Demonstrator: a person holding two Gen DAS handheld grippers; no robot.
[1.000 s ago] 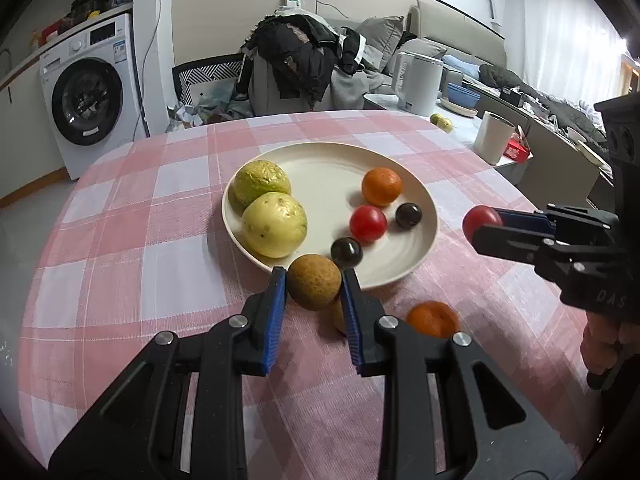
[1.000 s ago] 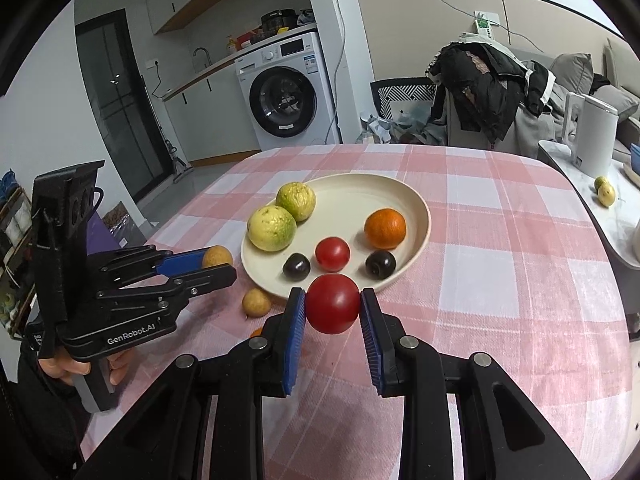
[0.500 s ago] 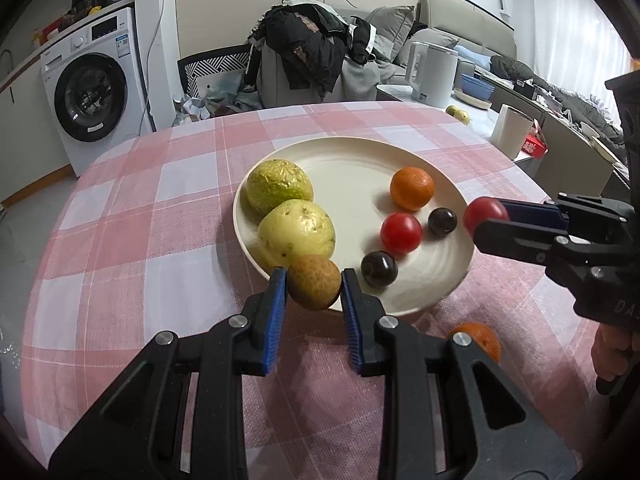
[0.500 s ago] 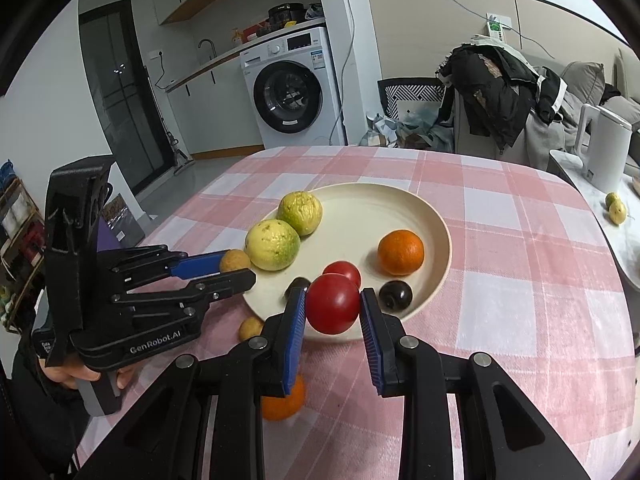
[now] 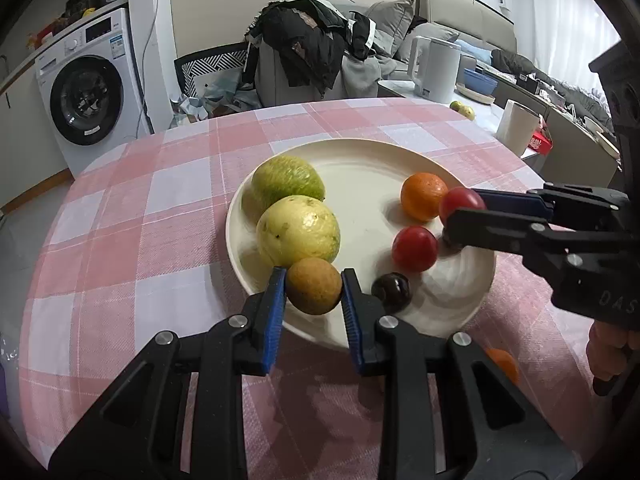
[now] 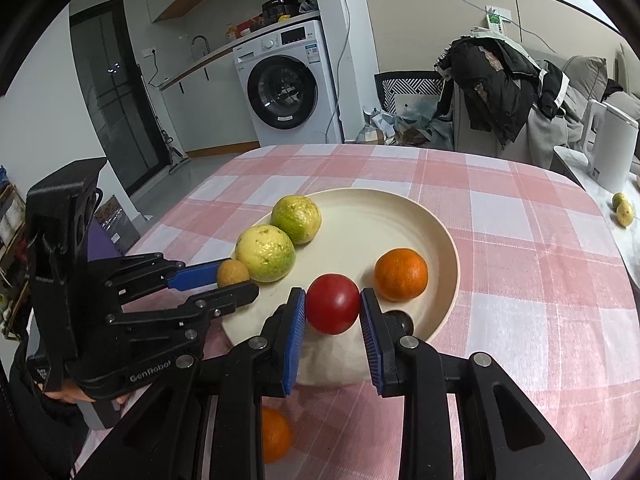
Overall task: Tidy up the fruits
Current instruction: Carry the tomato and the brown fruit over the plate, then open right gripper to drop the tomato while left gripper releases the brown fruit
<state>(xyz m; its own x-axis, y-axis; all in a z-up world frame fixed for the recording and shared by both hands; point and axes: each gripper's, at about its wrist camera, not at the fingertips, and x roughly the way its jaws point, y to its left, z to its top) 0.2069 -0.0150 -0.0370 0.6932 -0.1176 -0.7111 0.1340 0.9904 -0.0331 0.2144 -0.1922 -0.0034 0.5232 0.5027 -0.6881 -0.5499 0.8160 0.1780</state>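
A cream plate (image 5: 360, 160) (image 6: 440, 232) on the pink checked tablecloth holds two yellow-green guavas (image 5: 298, 234) (image 6: 296, 218), an orange (image 5: 423, 196) (image 6: 401, 274), a red tomato (image 5: 414, 249) and a dark plum (image 5: 391, 292). My left gripper (image 5: 314, 286) (image 6: 236, 280) is shut on a small brown fruit (image 5: 314, 286) (image 6: 233, 273) over the plate's near rim, beside the front guava. My right gripper (image 6: 333, 309) (image 5: 460, 216) is shut on a second red tomato (image 6: 333, 309) (image 5: 460, 203) above the plate, close to the orange.
Another orange (image 6: 274, 434) (image 5: 502, 362) lies on the cloth below the plate. A side table at the right carries a white kettle (image 5: 436, 70), a paper cup (image 5: 516, 126) and small yellow fruits (image 6: 624, 210). A washing machine (image 6: 288, 86) and a clothes-draped chair (image 5: 308, 44) stand behind.
Both grippers have moved forward over the plate with their fruits still held. The small brown fruit has gone from the cloth side to above the near rim, the held tomato in beside the orange.
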